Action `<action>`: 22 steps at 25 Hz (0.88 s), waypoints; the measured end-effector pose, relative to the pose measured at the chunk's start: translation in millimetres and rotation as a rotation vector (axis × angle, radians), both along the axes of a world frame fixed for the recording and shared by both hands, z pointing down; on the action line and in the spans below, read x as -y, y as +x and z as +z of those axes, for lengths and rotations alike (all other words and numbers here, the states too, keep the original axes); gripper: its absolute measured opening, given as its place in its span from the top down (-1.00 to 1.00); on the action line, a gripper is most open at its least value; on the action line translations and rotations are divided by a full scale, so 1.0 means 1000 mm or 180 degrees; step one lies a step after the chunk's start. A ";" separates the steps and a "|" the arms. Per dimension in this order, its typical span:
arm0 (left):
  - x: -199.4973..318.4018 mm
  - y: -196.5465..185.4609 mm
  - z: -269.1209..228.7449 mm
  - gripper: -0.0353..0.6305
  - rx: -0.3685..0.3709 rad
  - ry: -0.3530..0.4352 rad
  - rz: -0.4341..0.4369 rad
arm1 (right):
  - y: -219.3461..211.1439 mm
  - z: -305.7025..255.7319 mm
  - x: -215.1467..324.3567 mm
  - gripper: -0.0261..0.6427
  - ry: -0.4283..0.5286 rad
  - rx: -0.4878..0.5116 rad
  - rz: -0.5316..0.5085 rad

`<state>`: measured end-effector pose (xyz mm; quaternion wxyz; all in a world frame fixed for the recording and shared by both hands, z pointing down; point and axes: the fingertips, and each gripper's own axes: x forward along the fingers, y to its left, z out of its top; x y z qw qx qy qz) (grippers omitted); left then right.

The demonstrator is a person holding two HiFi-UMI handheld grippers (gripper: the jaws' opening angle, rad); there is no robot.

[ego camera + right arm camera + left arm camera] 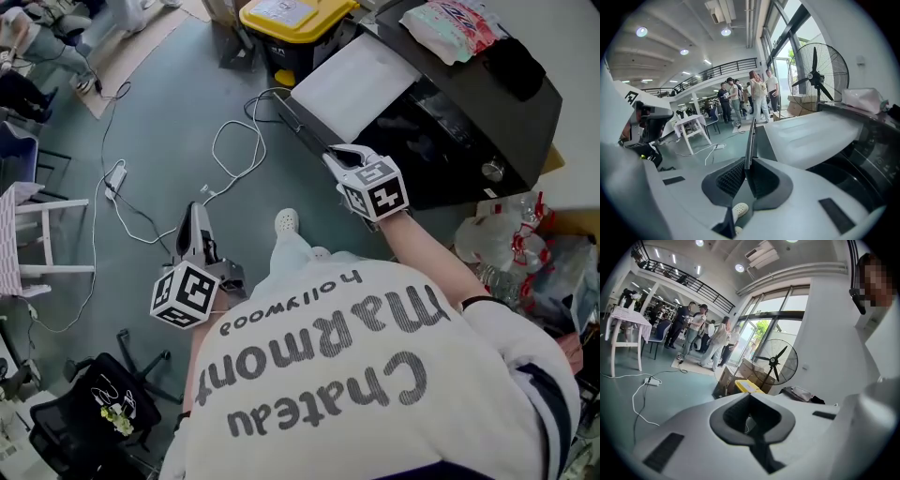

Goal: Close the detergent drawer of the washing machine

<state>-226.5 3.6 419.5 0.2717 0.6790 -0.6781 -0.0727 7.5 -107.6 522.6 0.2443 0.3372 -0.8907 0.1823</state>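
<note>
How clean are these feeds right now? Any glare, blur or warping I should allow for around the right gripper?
Right gripper view: heavy fisheye bending and black corners, window glare behind the fan, yet the drawer edge clamped in the right gripper is sharp. Left gripper view: same warping, bright windows. Head view: even light, no hard shadows.

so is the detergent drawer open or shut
Open: the drawer sticks out from the washing machine, its edge pinched in the jaws of the right gripper.
</note>
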 end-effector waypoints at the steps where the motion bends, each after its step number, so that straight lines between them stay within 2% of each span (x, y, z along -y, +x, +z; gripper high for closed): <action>1: 0.003 0.000 -0.001 0.87 -0.0002 0.0014 0.0015 | 0.001 0.000 0.000 0.75 -0.0001 -0.0002 0.0010; 22: 0.046 0.006 -0.010 0.87 -0.0060 0.0096 0.0267 | 0.020 -0.023 0.000 0.75 -0.0024 0.0037 0.0223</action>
